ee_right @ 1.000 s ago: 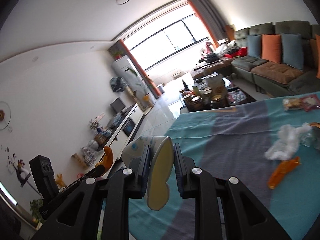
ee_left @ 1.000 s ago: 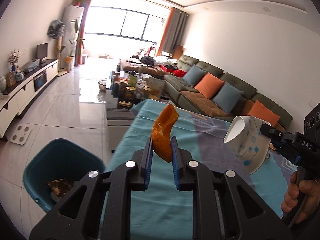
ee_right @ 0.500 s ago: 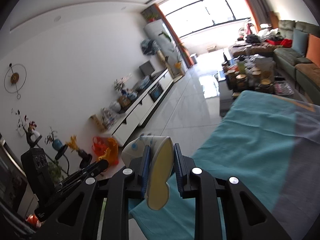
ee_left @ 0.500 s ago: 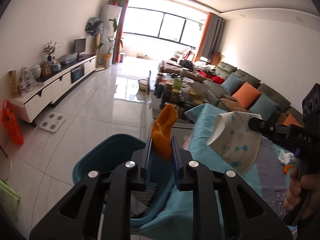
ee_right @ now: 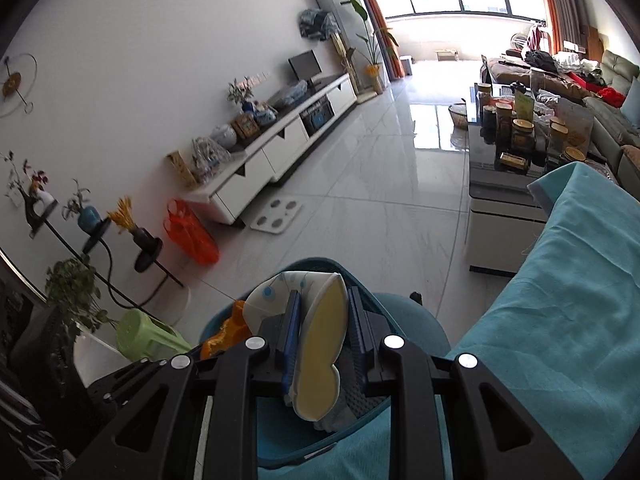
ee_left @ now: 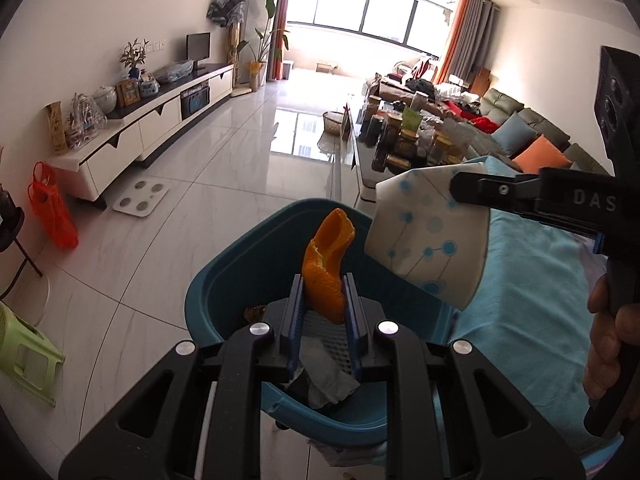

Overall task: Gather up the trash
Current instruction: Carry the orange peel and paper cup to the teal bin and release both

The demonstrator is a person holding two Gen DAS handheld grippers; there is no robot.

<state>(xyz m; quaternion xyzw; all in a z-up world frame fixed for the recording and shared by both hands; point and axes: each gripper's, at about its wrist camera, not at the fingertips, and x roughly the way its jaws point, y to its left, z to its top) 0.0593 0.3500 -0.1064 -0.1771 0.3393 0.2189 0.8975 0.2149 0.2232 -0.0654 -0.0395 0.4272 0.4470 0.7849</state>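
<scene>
My left gripper [ee_left: 322,280] is shut on a curled orange peel [ee_left: 326,268], which stands up between the blue pads over the teal bin [ee_left: 224,280]. Crumpled paper [ee_left: 324,376] lies inside that bin. My right gripper [ee_right: 323,294] is shut on a squashed white paper cup [ee_right: 320,356] with blue dots, held over the teal bin [ee_right: 416,320]. In the left wrist view the paper cup [ee_left: 428,240] hangs at the bin's right rim from the right gripper [ee_left: 456,190], with a hand [ee_left: 612,340] on its handle. The orange peel [ee_right: 224,336] shows left of the cup.
The bin stands on the tiled floor against the table with the teal cloth [ee_right: 560,320]. A green stool [ee_left: 24,348], an orange bag [ee_left: 52,208] and a white scale [ee_left: 140,200] lie to the left. A coffee table with jars [ee_left: 404,140] stands beyond.
Both grippers have swung left off the cloth-covered table and lower, carrying the peel and the cup. They now hang over the teal bin.
</scene>
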